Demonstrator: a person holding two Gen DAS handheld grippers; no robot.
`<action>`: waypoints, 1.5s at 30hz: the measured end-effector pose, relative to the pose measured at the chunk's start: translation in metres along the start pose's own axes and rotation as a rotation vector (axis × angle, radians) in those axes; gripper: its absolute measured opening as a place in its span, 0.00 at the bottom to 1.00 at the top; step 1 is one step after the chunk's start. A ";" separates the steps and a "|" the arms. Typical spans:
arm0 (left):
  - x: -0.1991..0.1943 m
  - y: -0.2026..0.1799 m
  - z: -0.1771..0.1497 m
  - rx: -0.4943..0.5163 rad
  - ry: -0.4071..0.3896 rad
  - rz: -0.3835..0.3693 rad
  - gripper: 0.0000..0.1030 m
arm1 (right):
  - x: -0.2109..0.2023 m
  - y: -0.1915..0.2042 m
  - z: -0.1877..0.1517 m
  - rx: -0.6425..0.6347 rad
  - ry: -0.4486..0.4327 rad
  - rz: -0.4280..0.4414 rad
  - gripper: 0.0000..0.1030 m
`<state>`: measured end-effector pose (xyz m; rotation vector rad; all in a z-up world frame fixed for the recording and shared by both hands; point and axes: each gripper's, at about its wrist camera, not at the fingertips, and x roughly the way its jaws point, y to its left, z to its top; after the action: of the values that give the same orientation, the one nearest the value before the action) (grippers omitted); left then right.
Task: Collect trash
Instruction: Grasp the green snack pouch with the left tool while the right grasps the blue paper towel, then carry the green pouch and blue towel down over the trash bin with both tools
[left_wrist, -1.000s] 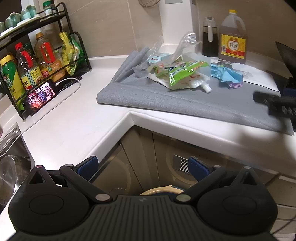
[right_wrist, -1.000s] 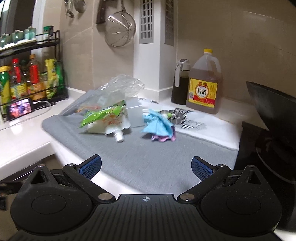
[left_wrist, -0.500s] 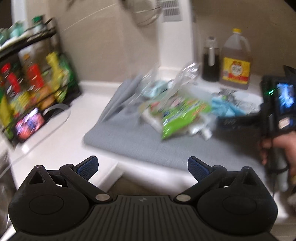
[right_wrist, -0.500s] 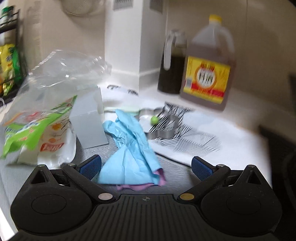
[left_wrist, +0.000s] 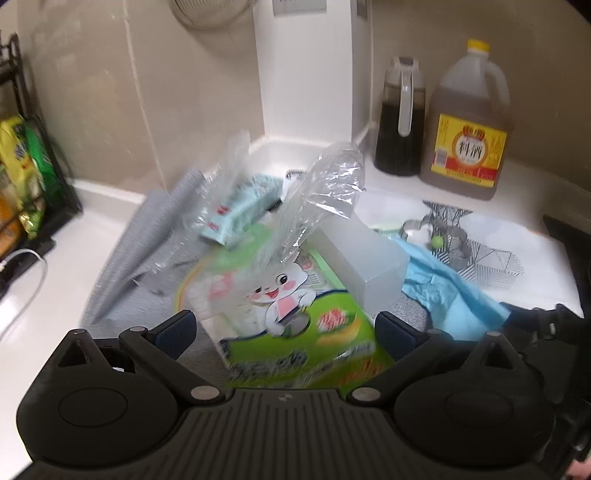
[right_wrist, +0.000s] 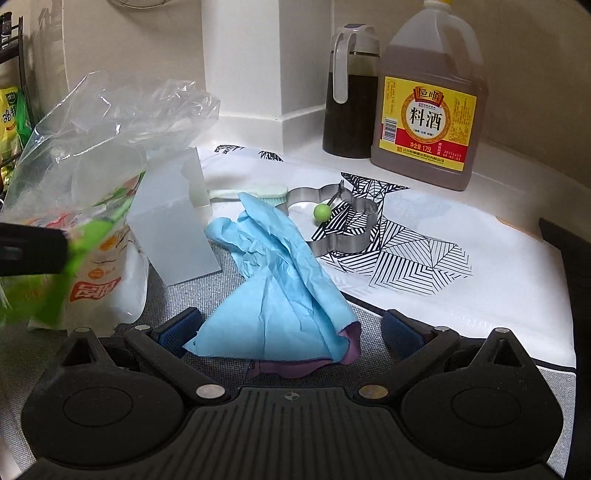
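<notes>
Both grippers low over the counter, jaws spread wide.

Left gripper (left_wrist: 284, 326) angled forward and down, blue-padded fingers (left_wrist: 176, 329) far apart, nothing clamped between them. Right gripper (right_wrist: 290, 330) likewise wide open, pads (right_wrist: 398, 332) set well apart, nothing pinched. Seen from the left wrist, the right gripper's black body at the lower right edge, just beside the left one; from the right wrist, a dark blurred part of the left gripper at the left edge.

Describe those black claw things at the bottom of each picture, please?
Each gripper, left and right, is matte black plastic: a ribbed centre plate, two round housings, silver pivot pins, and angled fingers tipped with dark blue pads. No cables or sleeves show.
</notes>
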<state>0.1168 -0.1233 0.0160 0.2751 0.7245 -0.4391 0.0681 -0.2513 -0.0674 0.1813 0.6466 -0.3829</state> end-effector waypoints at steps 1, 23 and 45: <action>0.005 0.000 0.001 -0.003 0.017 -0.009 1.00 | 0.000 -0.001 0.001 0.009 -0.002 -0.010 1.00; -0.075 0.066 -0.023 -0.216 -0.034 -0.116 0.16 | -0.046 -0.033 0.002 0.217 -0.331 -0.008 0.26; -0.229 0.125 -0.155 -0.199 -0.151 -0.008 0.16 | -0.114 -0.027 -0.028 0.164 -0.476 0.065 0.26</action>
<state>-0.0658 0.1127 0.0737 0.0515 0.6166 -0.3877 -0.0423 -0.2352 -0.0205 0.2569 0.1401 -0.3990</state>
